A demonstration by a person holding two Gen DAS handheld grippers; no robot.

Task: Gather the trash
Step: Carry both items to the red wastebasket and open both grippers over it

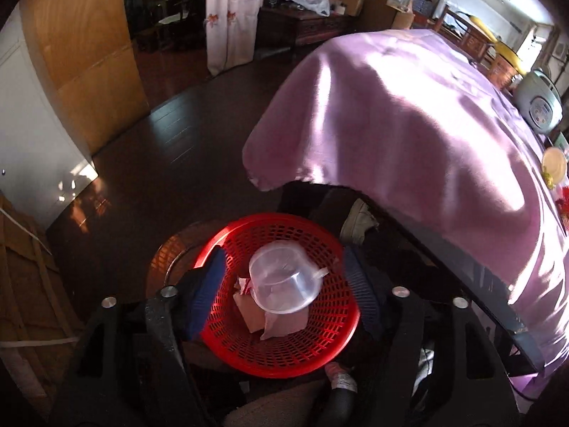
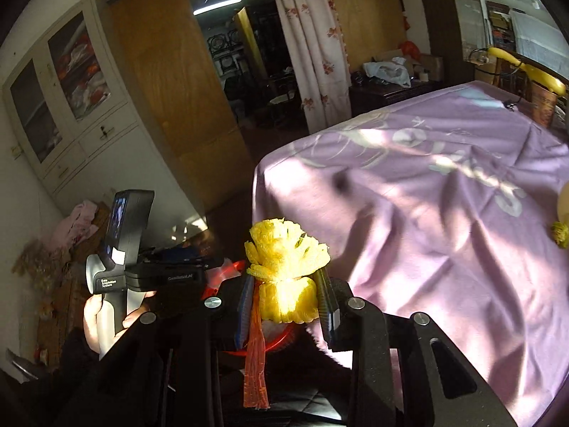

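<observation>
The left claw (image 1: 284, 297) hangs spread directly above the red basket (image 1: 320, 352), a clear cup (image 1: 284, 281) loose inside it. The right claw (image 2: 286, 297) pinches a yellow mesh bundle (image 2: 286, 267), the basket just beyond it.

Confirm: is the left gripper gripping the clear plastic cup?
No. The left gripper stands open over the red basket, and the clear plastic cup lies between its fingers, touching neither pad.
</observation>
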